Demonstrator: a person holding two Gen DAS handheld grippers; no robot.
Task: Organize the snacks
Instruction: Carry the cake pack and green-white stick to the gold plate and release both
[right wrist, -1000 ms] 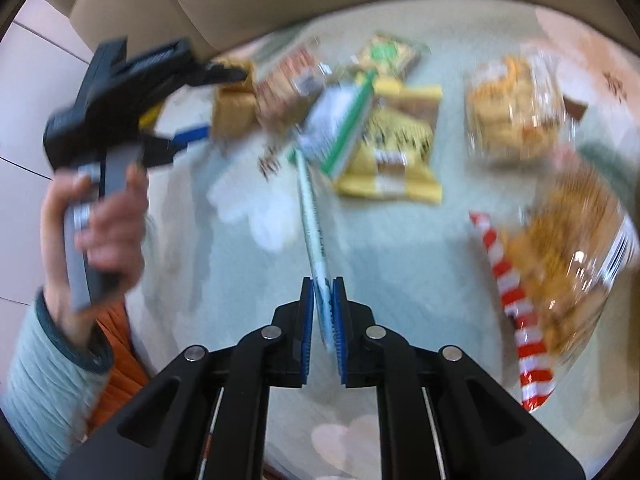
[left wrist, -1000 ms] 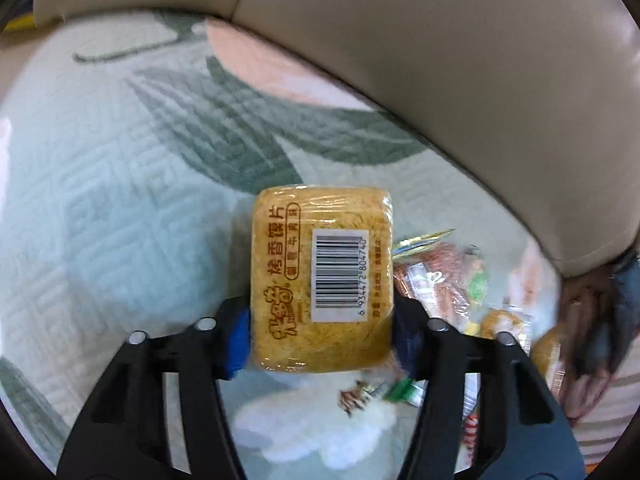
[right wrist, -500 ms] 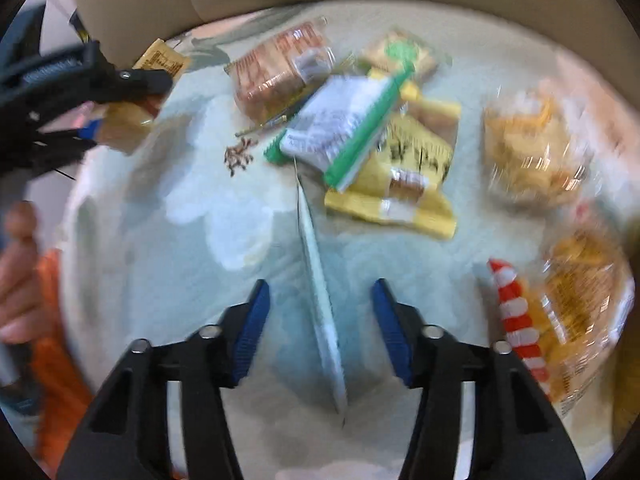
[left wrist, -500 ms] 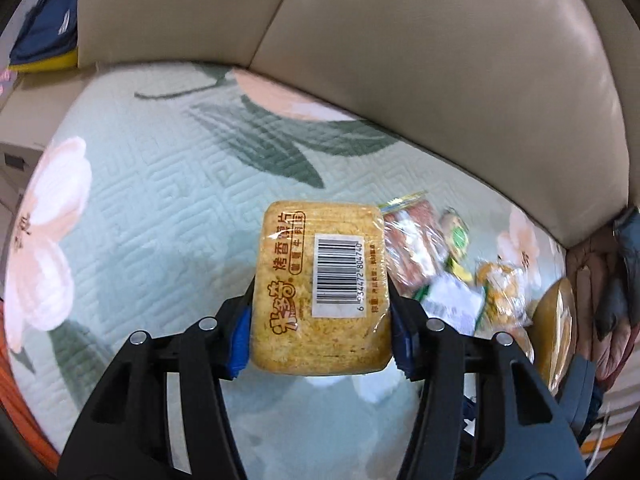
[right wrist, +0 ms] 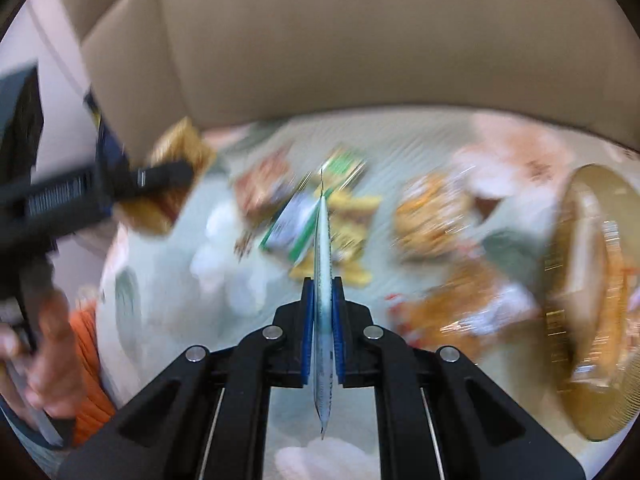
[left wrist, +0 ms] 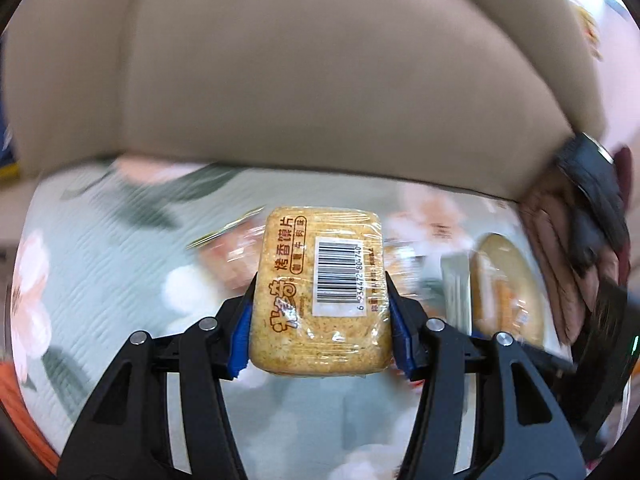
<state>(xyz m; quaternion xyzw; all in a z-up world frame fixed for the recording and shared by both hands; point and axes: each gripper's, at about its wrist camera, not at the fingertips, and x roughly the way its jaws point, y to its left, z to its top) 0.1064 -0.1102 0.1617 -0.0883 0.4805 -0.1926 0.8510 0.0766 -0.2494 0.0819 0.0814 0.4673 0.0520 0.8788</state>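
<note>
Fingers of left gripper pinch toast pack, held above quilt, sofa back behind | right wrist: right gripper clamps thin packet edge-on; blurred snacks on quilt beyond.

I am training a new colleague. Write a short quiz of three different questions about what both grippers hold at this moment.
1. True or false: the left gripper is shut on the toast pack, barcode facing the camera.
2. What sits between the pads of the right gripper? A. a round gold tin B. a thin flat packet, seen edge-on C. nothing
3. Fill in: the loose snacks lie on a floral ____ in front of the beige sofa back.

Key: 1 true; 2 B; 3 cover.
</note>
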